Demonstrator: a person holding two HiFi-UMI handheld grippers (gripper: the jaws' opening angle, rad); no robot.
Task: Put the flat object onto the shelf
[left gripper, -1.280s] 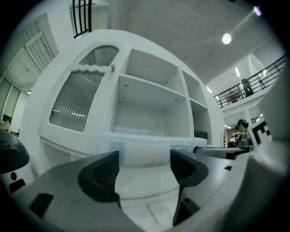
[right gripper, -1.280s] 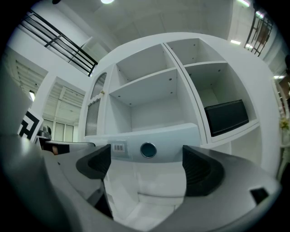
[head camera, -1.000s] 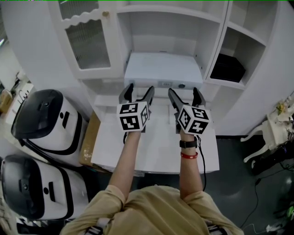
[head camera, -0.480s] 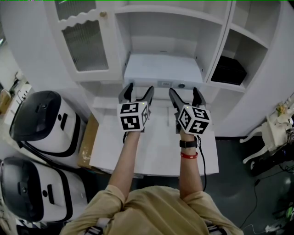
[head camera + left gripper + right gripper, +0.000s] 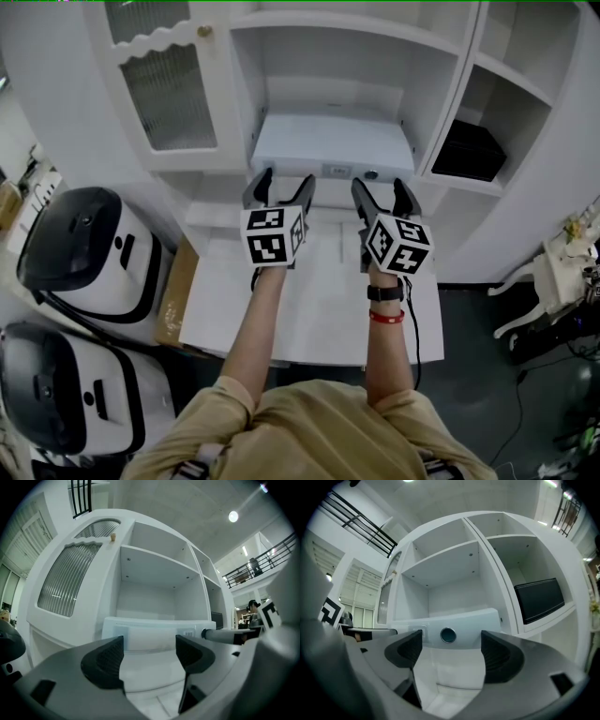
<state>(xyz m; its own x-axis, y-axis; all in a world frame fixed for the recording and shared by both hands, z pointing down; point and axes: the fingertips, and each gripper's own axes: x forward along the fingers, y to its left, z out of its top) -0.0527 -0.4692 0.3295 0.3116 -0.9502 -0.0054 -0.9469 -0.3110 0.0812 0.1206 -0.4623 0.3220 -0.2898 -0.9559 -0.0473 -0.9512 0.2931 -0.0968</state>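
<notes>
- Flat object (image 5: 333, 142), a white slab, lay in the middle bay of the white shelf unit (image 5: 441, 84) in the head view, its front edge facing the white table (image 5: 319, 309). The left gripper (image 5: 284, 183) and right gripper (image 5: 382, 190) pointed level at that edge, side by side, just short of it. A black item (image 5: 467, 141) sat in the bay to the right.
- In the left gripper view, the left gripper (image 5: 147, 653) had its jaws standing apart with nothing between the pads. The flat object (image 5: 154, 630) lay ahead of them on the shelf, and a ribbed glass door (image 5: 68, 581) stood to the left.
- In the right gripper view, the right gripper (image 5: 450, 651) had just been closing, yet its jaws were parted and held nothing. The flat object (image 5: 454, 625), with a round button (image 5: 448, 635) on its front, lay beyond the tips.
</notes>
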